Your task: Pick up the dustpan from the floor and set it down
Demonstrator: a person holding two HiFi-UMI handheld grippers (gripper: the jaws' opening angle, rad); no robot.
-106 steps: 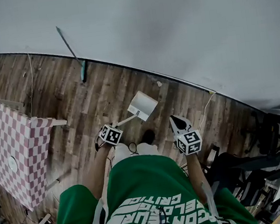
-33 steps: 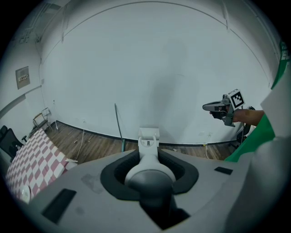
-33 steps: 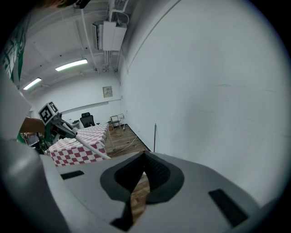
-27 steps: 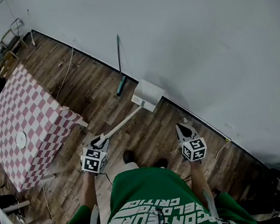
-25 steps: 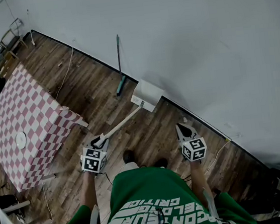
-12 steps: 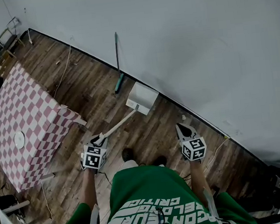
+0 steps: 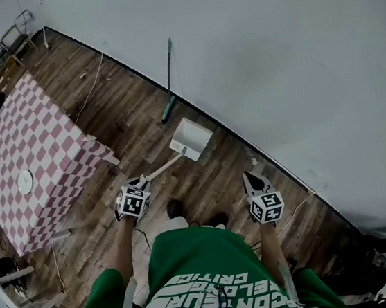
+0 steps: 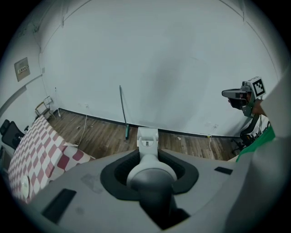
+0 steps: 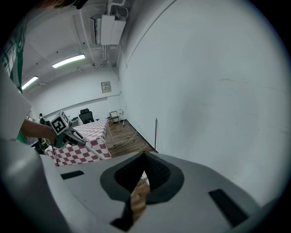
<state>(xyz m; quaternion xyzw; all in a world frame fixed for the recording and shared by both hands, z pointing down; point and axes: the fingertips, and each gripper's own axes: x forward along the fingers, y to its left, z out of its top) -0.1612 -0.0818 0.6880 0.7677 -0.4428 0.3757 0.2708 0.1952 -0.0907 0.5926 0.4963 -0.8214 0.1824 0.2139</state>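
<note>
The white dustpan [image 7: 192,138] hangs low over the wood floor next to the wall's base, its long pale handle [image 7: 161,168] slanting back to my left gripper [image 7: 143,182]. That gripper is shut on the handle's top end [image 8: 151,172]; in the left gripper view the pan [image 8: 147,137] shows beyond the jaws. I cannot tell whether the pan touches the floor. My right gripper [image 7: 252,179] is held out in front of the person to the right, shut and empty [image 9: 144,155], well apart from the dustpan.
A green-handled broom [image 7: 168,80] leans on the wall just left of the dustpan. A table with a red-checked cloth [image 7: 34,154] stands at the left with a small white plate [image 7: 24,181] on it. Cables [image 7: 90,86] lie along the floor.
The left gripper has sunk, and the dustpan has come down with it, a little away from the wall. The right gripper has stayed where it was.
</note>
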